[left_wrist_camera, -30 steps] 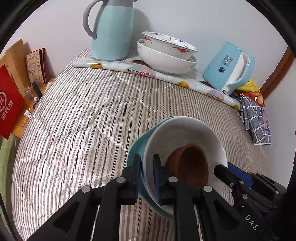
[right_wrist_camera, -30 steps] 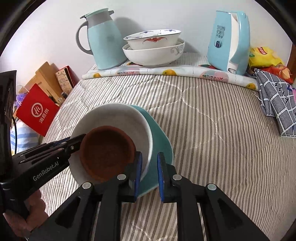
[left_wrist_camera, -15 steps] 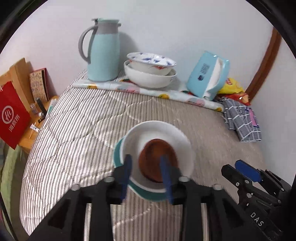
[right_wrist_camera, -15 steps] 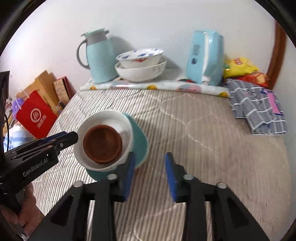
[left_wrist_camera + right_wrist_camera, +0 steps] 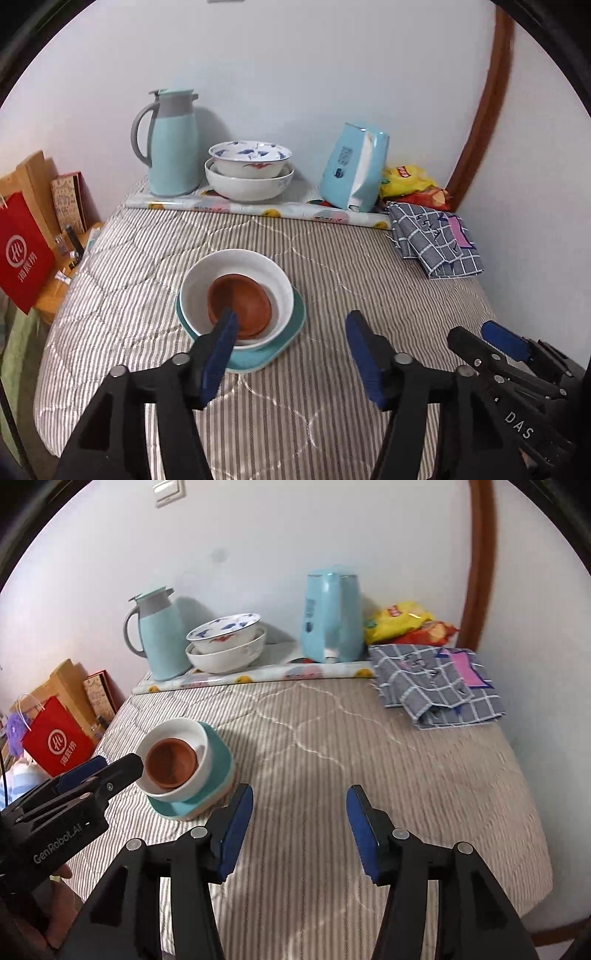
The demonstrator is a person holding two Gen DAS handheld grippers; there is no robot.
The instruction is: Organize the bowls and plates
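Brown bowl (image 5: 239,305) sits nested mid-frame in the white bowl (image 5: 280,291) on the teal plate (image 5: 295,325); left gripper (image 5: 291,352) and right gripper (image 5: 299,829) are opening, empty; next likely fetch the upper-centre bowls (image 5: 249,170).

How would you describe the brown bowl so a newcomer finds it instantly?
On the striped bed cover, nearer than the kettles, sits one stack: teal plate, white bowl, then the brown bowl nested inside. It is the only brown dish in view.

Left wrist view: looks down along own fingers (image 5: 221,343), across striped bed (image 5: 332,258) toward back wall. Right wrist view: same slant, set further right. Both share nested bowl stack (image 5: 240,295) (image 5: 177,764), thermos (image 5: 171,144) (image 5: 159,631).
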